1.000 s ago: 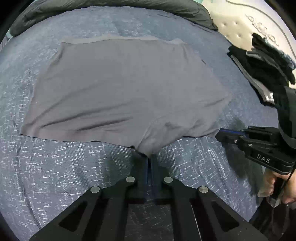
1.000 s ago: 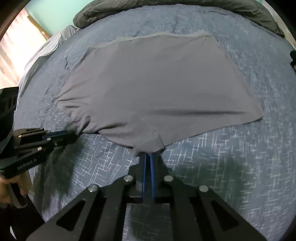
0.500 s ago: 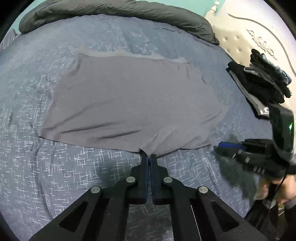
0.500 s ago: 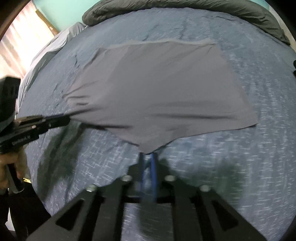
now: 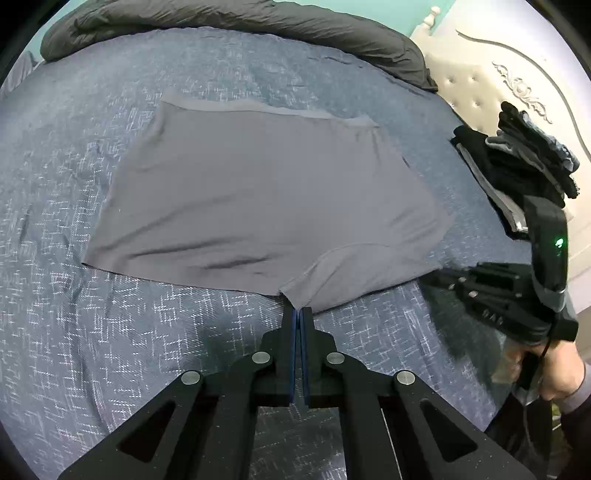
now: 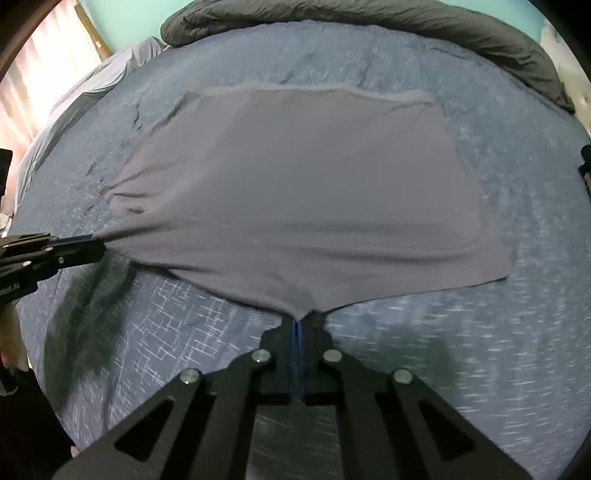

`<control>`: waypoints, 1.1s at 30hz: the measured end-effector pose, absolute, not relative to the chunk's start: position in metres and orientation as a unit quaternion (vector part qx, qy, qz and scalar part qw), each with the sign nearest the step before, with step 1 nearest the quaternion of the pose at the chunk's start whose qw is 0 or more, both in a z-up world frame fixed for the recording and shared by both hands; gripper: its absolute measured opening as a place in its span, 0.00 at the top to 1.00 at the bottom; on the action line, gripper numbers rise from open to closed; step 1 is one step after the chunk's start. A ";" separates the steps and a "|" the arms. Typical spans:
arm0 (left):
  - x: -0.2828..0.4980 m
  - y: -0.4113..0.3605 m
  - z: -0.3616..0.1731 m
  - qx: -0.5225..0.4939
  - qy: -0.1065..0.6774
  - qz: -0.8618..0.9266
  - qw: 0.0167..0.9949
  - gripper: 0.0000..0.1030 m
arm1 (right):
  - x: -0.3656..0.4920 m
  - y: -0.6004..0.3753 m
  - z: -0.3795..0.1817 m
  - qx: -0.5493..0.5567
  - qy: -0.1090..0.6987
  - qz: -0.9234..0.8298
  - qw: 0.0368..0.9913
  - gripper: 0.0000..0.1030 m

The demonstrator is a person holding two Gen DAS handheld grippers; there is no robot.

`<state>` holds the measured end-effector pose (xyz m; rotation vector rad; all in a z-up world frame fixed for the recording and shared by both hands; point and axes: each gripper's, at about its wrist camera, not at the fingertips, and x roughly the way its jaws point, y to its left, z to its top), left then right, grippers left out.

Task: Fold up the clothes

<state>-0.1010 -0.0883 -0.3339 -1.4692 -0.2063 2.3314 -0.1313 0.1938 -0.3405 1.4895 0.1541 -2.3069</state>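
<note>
Grey shorts (image 5: 258, 195) lie spread on the blue bed, waistband at the far side; they also show in the right wrist view (image 6: 295, 192). My left gripper (image 5: 298, 312) is shut on the near hem at the crotch seam. My right gripper (image 6: 298, 320) is shut on the near hem further right. In the left wrist view the right gripper (image 5: 436, 275) pinches the hem corner at the right. In the right wrist view the left gripper (image 6: 94, 240) pinches the hem at the left. The near hem is lifted and pulled taut between them.
The bed has a blue patterned cover (image 5: 92, 332). A dark grey duvet (image 5: 258, 22) is bunched along the far edge. A stack of dark folded clothes (image 5: 517, 170) sits at the right by the white headboard (image 5: 480, 81). A curtain (image 6: 40, 74) hangs at the left.
Both grippers have pulled back and up with the hem. The shorts have slid toward me and stretched flatter, with fewer wrinkles in the near part.
</note>
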 end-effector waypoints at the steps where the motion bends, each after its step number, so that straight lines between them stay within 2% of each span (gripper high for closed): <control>1: -0.100 -0.087 -0.334 -0.523 -0.072 0.828 0.189 0.98 | -0.130 0.196 -0.337 0.529 0.061 -0.824 0.196 1.00; 9: -0.098 -0.082 -0.355 -0.555 -0.065 0.809 0.181 0.98 | -0.116 0.207 -0.352 0.561 0.086 -0.791 0.228 1.00; 12: -0.096 -0.081 -0.367 -0.567 -0.071 0.802 0.174 0.98 | -0.116 0.207 -0.355 0.565 0.067 -0.791 0.224 0.99; 16: -0.094 -0.086 -0.366 -0.562 -0.076 0.807 0.163 0.98 | -0.118 0.217 -0.332 0.547 0.039 -0.802 0.236 0.97; 22: -0.101 -0.094 -0.340 -0.527 -0.090 0.832 0.151 0.97 | -0.130 0.202 -0.312 0.519 -0.010 -0.811 0.269 0.76; 25: -0.116 -0.079 -0.337 -0.517 -0.096 0.833 0.173 0.95 | -0.143 0.193 -0.325 0.526 -0.017 -0.805 0.272 0.76; 33: -0.134 -0.063 -0.381 -0.560 -0.074 0.808 0.166 0.95 | -0.129 0.189 -0.357 0.557 -0.007 -0.786 0.268 0.76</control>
